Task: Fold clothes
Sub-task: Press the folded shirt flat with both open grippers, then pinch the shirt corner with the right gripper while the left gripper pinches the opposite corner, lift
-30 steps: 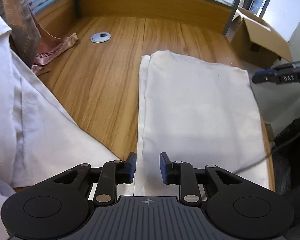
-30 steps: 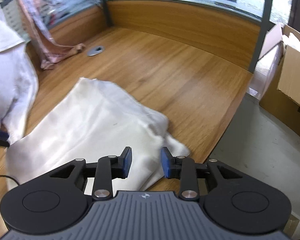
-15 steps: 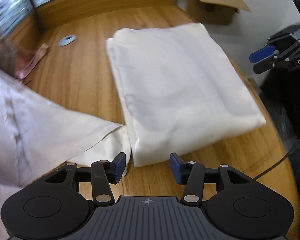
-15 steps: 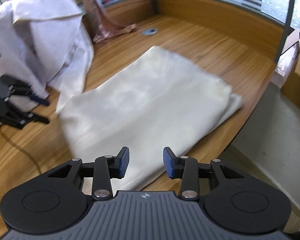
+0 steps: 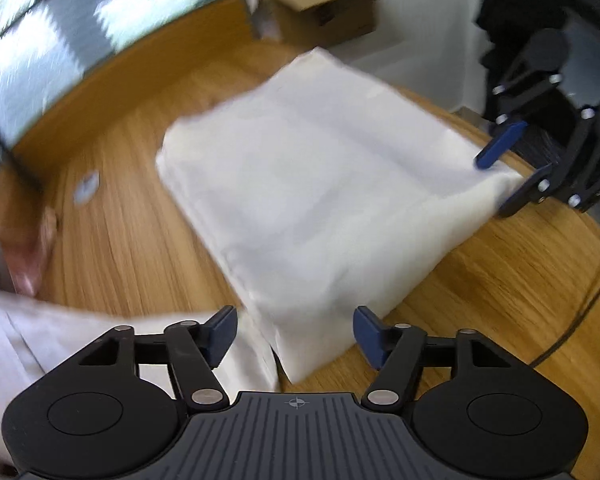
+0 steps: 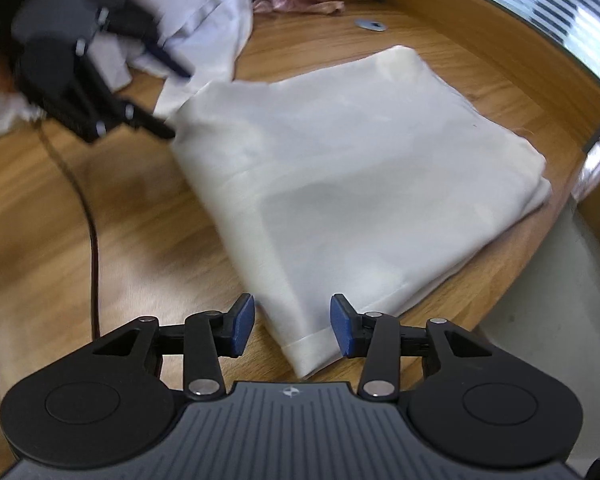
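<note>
Folded cloth: a cream-white cloth folded into a thick rectangle, lying flat on the wooden desk; in the right wrist view one hemmed corner points at the camera and the far edge reaches close to the desk's rim.

Left gripper: jaws spread wide with nothing between them; one near corner of the folded cloth sits in the gap, and no pad is seen touching it. In the right wrist view it shows blurred at the cloth's left corner, jaws apart.

Right gripper: jaws open to a middling width, empty, with the hemmed corner of the cloth lying between and just ahead of the blue pads. In the left wrist view its open jaws straddle the cloth's right-hand corner, one blue pad above the fabric and one at the edge; whether they touch it cannot be told.

White shirt: a loose heap on the desk to the left of the folded cloth, one edge lying just beside it.

Pink cloth: crumpled at the back of the desk, behind the shirt.

Cable hole cover: a round metal disc set in the desk beyond the cloth.

Cardboard box: open, off the far end of the desk.

Cable: dark, trailing over the desk on the left.
</note>
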Tool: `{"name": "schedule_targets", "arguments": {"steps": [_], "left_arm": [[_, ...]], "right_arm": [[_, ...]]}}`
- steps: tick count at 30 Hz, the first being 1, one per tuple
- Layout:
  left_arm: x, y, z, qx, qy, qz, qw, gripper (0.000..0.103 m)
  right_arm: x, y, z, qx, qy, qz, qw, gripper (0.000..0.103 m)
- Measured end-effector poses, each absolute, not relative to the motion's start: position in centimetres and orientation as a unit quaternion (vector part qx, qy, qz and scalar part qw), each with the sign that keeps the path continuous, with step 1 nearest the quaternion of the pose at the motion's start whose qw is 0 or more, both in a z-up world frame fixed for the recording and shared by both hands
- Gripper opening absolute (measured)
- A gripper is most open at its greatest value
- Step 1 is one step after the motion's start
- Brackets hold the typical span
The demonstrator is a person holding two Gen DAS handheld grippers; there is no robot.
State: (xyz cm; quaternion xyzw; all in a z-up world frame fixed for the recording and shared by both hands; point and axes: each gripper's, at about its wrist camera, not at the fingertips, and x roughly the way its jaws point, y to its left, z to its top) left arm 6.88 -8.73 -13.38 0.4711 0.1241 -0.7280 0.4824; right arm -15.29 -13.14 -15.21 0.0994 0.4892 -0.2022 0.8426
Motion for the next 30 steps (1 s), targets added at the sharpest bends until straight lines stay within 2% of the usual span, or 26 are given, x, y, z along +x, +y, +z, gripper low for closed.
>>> {"name": "schedule_targets", "arguments": {"steps": [6, 11, 13, 18, 21, 23, 29, 30], "left_arm": [[5.1, -9.1, -14.0, 0.481, 0.087, -0.755, 0.436, 0.079], [4.3, -9.6, -16.0, 0.511, 0.092, -0.761, 0.39, 0.079], [4.4, -9.6, -16.6, 0.52, 0.095, -0.758, 0.383, 0.079], [5.2, -9.6, -16.9, 0.513, 0.118, -0.752, 0.397, 0.079], [5.8, -9.2, -16.8, 0.513, 0.124, -0.747, 0.405, 0.078], [6.2, -9.0, -16.8, 0.513, 0.132, -0.744, 0.409, 0.077], [7.1, -8.5, -16.5, 0.505, 0.143, -0.737, 0.426, 0.056], [7.2, -8.3, -16.5, 0.504, 0.142, -0.736, 0.429, 0.052]], "right_arm": [[-14.8, -11.9, -15.8, 0.045, 0.505, -0.196, 0.839, 0.048], [-14.7, -11.2, -15.9, 0.004, 0.512, -0.199, 0.836, 0.045], [-15.0, -11.0, -16.0, -0.01, 0.512, -0.199, 0.835, 0.039], [-15.2, -10.1, -16.0, -0.06, 0.511, -0.192, 0.836, 0.039], [-15.3, -9.7, -15.9, -0.089, 0.508, -0.187, 0.836, 0.035], [-15.3, -9.4, -15.9, -0.105, 0.508, -0.18, 0.836, 0.035], [-15.6, -9.2, -16.3, -0.113, 0.512, -0.169, 0.834, 0.032], [-15.6, -9.2, -16.4, -0.114, 0.513, -0.167, 0.834, 0.027]]}}
